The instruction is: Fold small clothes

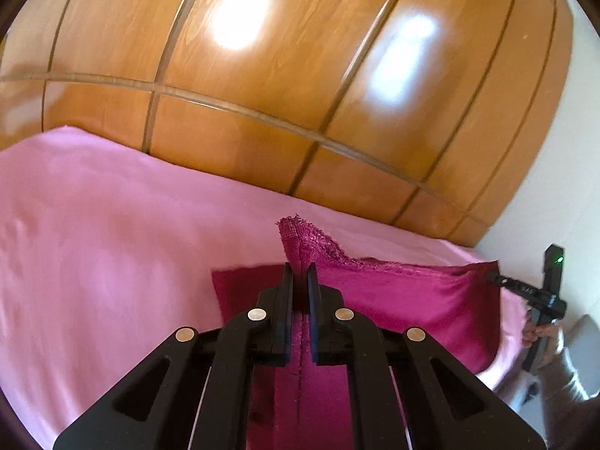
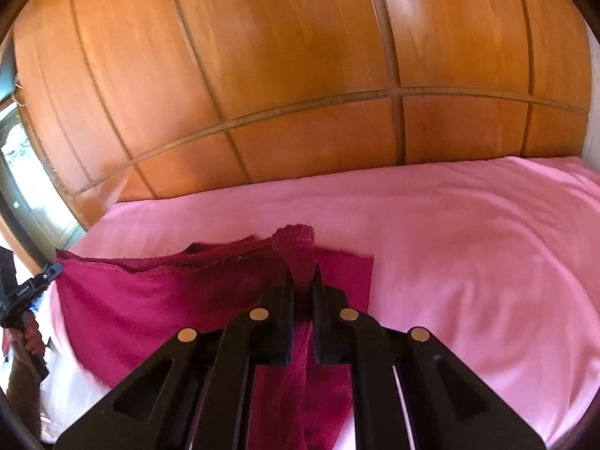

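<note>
**Magenta cloth held at two corners**

Wooden panelling: beyond the fingers
Pink sheet: beneath both grippers
Magenta cloth: stretched between the grippers
Left gripper: clamped on one frayed corner
Right gripper: clamped on the other

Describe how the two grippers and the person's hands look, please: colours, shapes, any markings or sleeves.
Both grippers, left and right, are matte black plastic with flat, tapering fingers, angular linkage arms with triangular cut-outs, and four round brass-coloured pivot pins each. In the left wrist view, the right gripper's body shows a small green light. The hand gripping its handle wears a grey sleeve.
</note>
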